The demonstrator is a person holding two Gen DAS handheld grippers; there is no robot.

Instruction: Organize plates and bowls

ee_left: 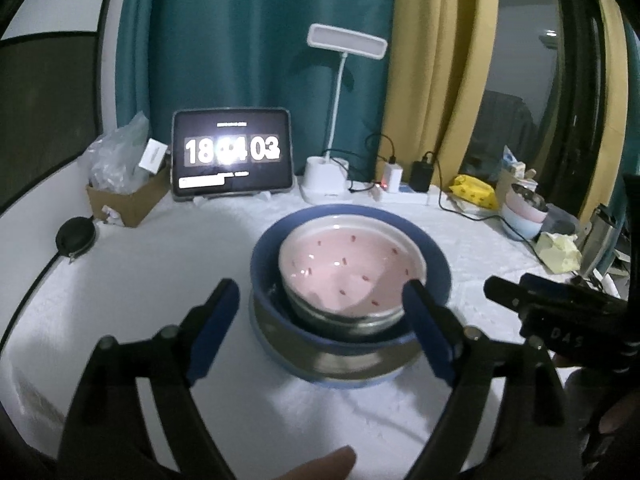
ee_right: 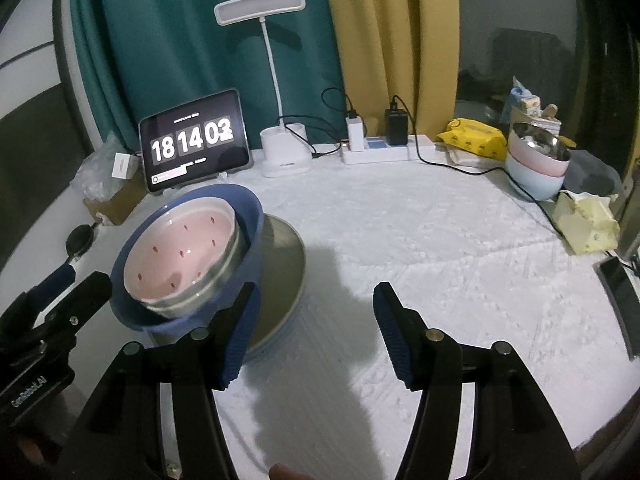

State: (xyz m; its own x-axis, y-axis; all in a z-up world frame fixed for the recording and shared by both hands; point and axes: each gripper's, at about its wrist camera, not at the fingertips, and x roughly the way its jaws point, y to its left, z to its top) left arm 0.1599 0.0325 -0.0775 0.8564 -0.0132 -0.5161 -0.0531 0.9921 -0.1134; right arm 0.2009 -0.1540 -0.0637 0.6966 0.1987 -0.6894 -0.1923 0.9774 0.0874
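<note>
A nested stack stands mid-table: a pink speckled bowl point(ee_left: 348, 264) inside a metal bowl point(ee_left: 340, 318), inside a blue bowl point(ee_left: 438, 258), all on a metal plate point(ee_left: 344, 360). My left gripper point(ee_left: 320, 286) is open, its fingertips on either side of the stack's near edge; the left pad stands apart from the blue bowl. In the right wrist view the pink bowl point(ee_right: 180, 252), blue bowl point(ee_right: 252, 256) and plate point(ee_right: 284, 272) sit at the left, the bowls tilted. My right gripper point(ee_right: 318, 292) is open over bare cloth beside the plate, with nothing between its fingers.
Stacked pink and light-blue bowls point(ee_right: 536, 160) holding a metal bowl stand at the far right. Along the back are a tablet clock point(ee_right: 192, 140), desk lamp point(ee_right: 284, 152), power strip point(ee_right: 380, 148), yellow packet point(ee_right: 472, 140) and cardboard box point(ee_left: 128, 196). A black pouch point(ee_left: 76, 236) lies left.
</note>
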